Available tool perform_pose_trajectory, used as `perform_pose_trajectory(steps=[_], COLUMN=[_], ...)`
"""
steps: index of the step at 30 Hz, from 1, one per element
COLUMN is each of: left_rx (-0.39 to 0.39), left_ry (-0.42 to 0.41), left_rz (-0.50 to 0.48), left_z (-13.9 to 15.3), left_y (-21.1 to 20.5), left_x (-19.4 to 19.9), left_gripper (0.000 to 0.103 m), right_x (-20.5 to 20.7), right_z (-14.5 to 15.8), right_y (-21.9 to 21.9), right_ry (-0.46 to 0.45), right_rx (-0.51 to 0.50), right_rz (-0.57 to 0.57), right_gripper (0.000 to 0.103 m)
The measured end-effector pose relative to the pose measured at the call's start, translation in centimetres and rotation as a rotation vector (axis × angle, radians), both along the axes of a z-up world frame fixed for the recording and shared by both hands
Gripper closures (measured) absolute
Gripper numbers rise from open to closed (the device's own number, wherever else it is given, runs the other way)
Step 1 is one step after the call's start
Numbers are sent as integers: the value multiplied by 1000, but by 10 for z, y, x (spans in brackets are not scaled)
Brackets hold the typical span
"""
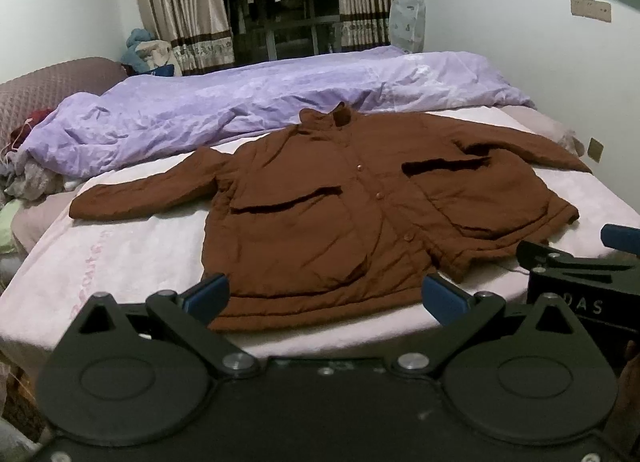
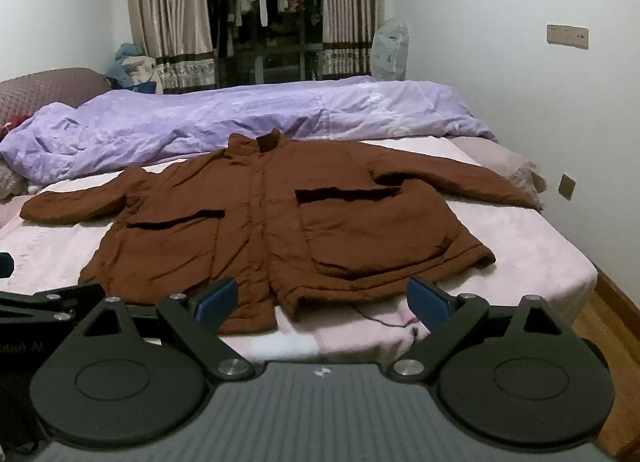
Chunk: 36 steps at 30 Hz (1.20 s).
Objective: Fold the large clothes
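A brown padded jacket (image 1: 340, 202) (image 2: 272, 222) lies spread flat, front up, on the pink bed cover, collar toward the far side and both sleeves stretched out sideways. My left gripper (image 1: 326, 298) hovers open just short of the jacket's hem, blue pads wide apart and holding nothing. My right gripper (image 2: 322, 298) is open too, in front of the hem near the jacket's lower right corner. The right gripper's body (image 1: 580, 282) shows at the right edge of the left wrist view, and the left gripper (image 2: 36, 302) at the left edge of the right wrist view.
A crumpled lilac duvet (image 1: 260, 102) (image 2: 240, 114) lies along the far side of the bed (image 1: 120, 262). Loose clothes (image 1: 28, 178) pile at the left by a padded headboard (image 1: 48, 86). Curtains (image 2: 172, 22) and a dark window stand behind. A white wall (image 2: 520, 62) and wooden floor (image 2: 608, 322) are on the right.
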<state>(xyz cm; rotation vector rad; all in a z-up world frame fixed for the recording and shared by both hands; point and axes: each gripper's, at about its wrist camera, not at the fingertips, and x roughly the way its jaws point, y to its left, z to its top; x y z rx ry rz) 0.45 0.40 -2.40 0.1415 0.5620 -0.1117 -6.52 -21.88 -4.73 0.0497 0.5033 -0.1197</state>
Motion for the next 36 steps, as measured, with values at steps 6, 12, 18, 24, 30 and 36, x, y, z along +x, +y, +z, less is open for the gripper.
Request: perform_pose_trajectory(steps=[6,12,18,24,30,36], left_rx=[-149,-66,-263,-369,-529,-274], left_ry=[6,-50,44,86,132,73], left_rz=[55,372,612,855,880,826], left_z=[-10,-22,-56,-78,-102,-107], left_y=[39,135,298,423,482,469], left_x=[36,126,246,359,443,476], left_gripper=[0,0,0,0,0,69], right_x=[21,60,98,124,157,166], right_z=[-14,-35,-65,-73,-78,-79], right_y=[-7,-33,-64,-75,-96,-109], right_ry=[-3,-22,49,43,48,36], right_rx=[-21,-53,81,107,168,190], right_rz=[53,-26,-68,-117,-186,-191], right_gripper=[0,0,0,0,0,0])
